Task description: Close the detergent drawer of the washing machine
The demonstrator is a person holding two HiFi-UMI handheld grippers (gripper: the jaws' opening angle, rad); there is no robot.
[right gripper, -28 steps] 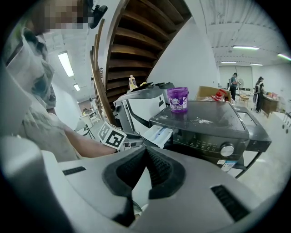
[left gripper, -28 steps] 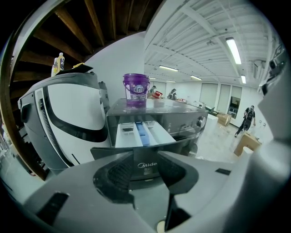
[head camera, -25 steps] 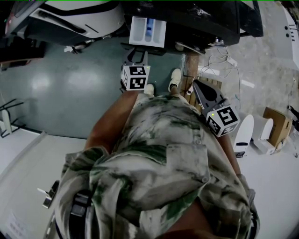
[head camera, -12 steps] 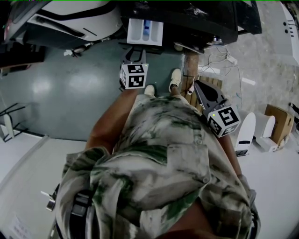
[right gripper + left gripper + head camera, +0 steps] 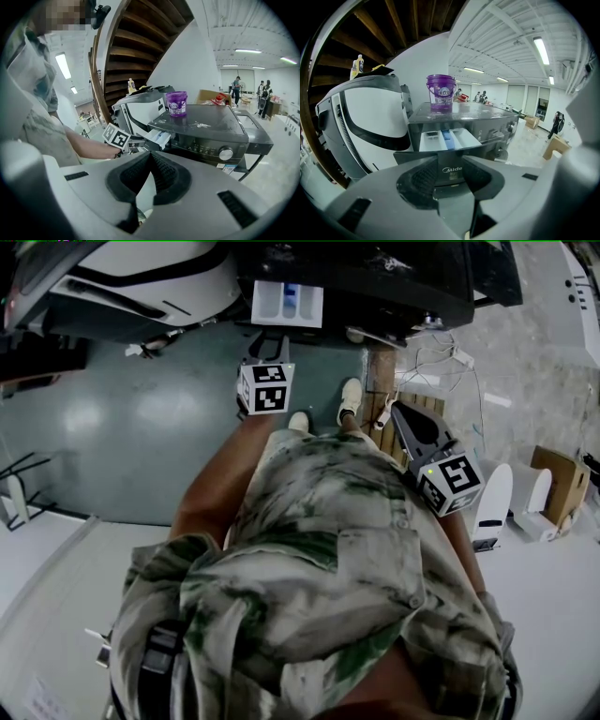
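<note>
Head view: detergent drawer [image 5: 287,304] stands pulled out of washing machine [image 5: 394,282], white compartments and blue insert showing. Left claw [image 5: 265,345] just before drawer's front; right claw [image 5: 401,413] well apart, low at person's side. Grey-green floor [image 5: 122,409] below.

Left gripper view: jaws wide apart, drawer's dark front panel framed between them; contact unclear. Purple bucket [image 5: 440,93] on machine top.

Right gripper view: jaw tips together, nothing held. Wooden staircase [image 5: 136,42] behind machine; bright hall beyond.
</note>
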